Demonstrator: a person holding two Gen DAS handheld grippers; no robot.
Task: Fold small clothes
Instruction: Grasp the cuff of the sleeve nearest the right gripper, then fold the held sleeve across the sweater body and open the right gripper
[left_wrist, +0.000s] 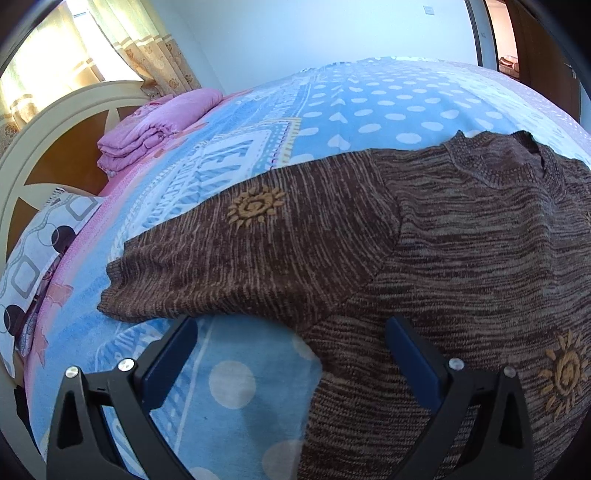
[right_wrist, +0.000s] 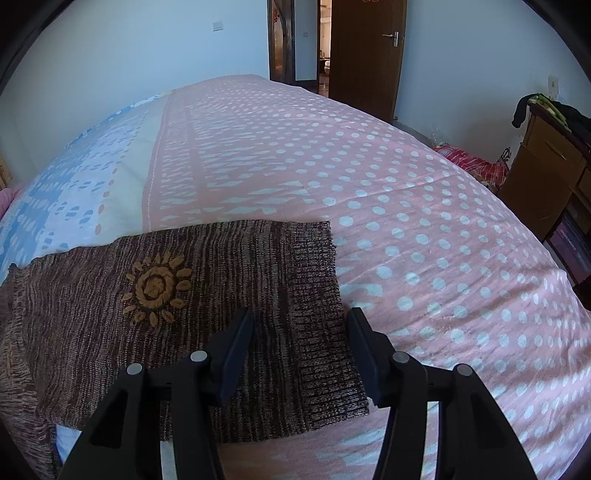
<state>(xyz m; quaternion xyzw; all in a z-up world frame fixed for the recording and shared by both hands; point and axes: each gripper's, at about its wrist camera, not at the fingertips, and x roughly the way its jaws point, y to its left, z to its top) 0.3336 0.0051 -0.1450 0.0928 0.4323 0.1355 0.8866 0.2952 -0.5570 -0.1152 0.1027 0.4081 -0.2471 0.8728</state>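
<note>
Brown sweater (left_wrist: 424, 266) lay flat on the bed (left_wrist: 332, 96). Left of it: pillow (left_wrist: 33, 266), folded pink blanket (left_wrist: 155, 125) by the headboard (left_wrist: 48, 122). Left tongs (left_wrist: 291, 334) stood apart at the sleeve's edge; right tongs (right_wrist: 299, 332) stood apart over the ribbed hem, gripping nothing. Right of the sweater: wooden cabinet (right_wrist: 543, 173).

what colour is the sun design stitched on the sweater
Tan-orange, on the brown marled sweater. The sun design shows best in the right wrist view.
</note>
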